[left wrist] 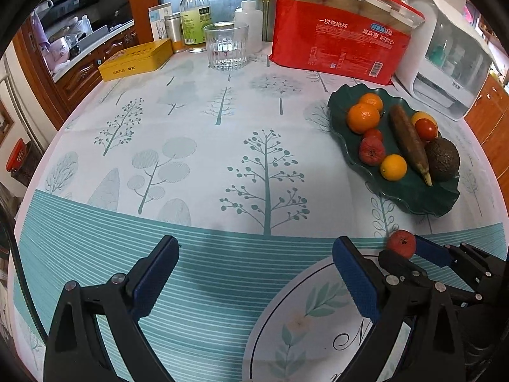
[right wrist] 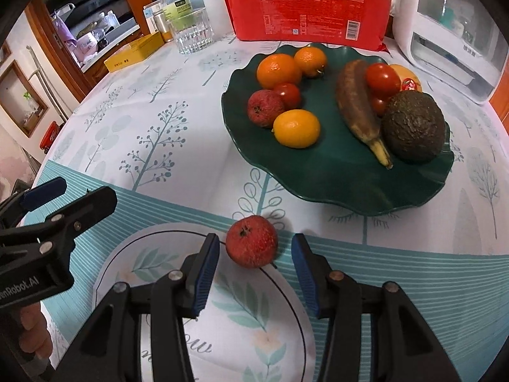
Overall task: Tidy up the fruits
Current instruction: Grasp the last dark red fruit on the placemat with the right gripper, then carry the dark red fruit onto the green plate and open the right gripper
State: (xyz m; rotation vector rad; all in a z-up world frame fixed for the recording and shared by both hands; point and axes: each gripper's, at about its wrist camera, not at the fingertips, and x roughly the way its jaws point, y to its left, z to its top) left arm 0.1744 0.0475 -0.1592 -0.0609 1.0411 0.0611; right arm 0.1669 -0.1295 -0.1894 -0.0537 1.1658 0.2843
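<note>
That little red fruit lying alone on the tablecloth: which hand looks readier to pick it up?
The right. Its hand-held gripper already has the red fruit between its open fingers, not yet pinched. The left hand-held gripper is open over bare tablecloth beside it.

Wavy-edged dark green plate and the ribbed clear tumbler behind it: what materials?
Wavy-edged dark green plate: glossy, likely glazed ceramic or glass; soft highlights, opaque. Could be plastic. Ribbed clear tumbler: looks like pressed glass; see-through, thick base, vertical flutes.
</note>
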